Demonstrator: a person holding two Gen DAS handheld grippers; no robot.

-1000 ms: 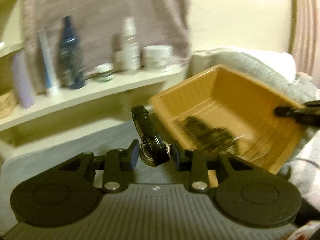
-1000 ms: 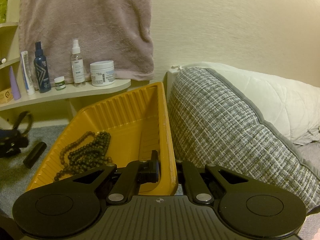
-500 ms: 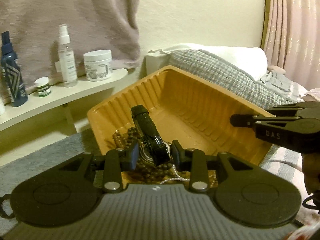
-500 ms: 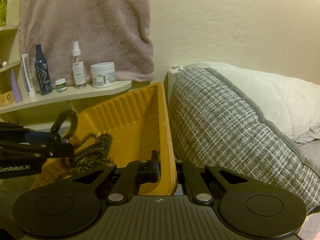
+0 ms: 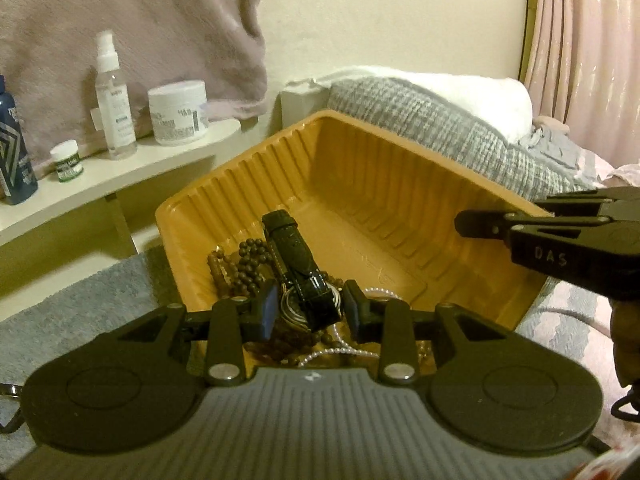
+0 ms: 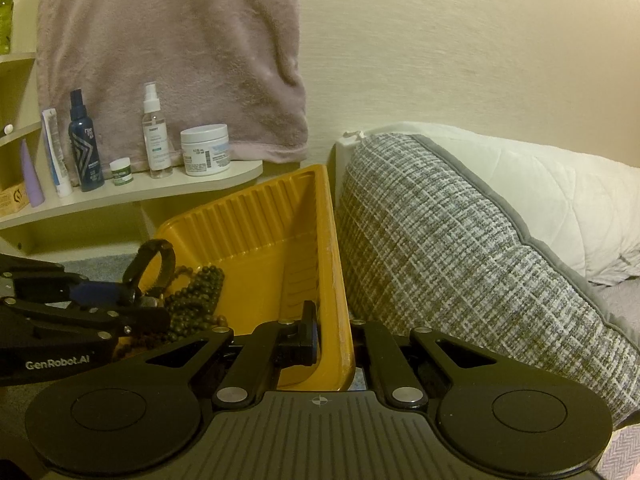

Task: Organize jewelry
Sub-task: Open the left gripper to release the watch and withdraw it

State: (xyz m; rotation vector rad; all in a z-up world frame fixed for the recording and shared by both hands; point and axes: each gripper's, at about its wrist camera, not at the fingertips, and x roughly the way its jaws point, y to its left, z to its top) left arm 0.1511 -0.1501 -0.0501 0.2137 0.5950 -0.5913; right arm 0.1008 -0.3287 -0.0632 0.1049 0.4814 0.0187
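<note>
Grey carpet (image 5: 80, 308) bears the yellow tray (image 6: 256, 216); left gripper (image 5: 310, 308) clamps, seemingly, a watch (image 5: 304, 280); right gripper (image 6: 336, 332) pinches the tray's wall.

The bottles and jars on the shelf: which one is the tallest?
The clear spray bottle with the white top. It reaches higher than the dark blue bottle, the white tub and the little jar.

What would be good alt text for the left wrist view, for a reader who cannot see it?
The left gripper holds a black wristwatch over a yellow plastic tray that contains dark bead strands and a pearl strand. The right gripper grips the tray's rim at right. Behind, a shelf carries bottles and jars.
</note>
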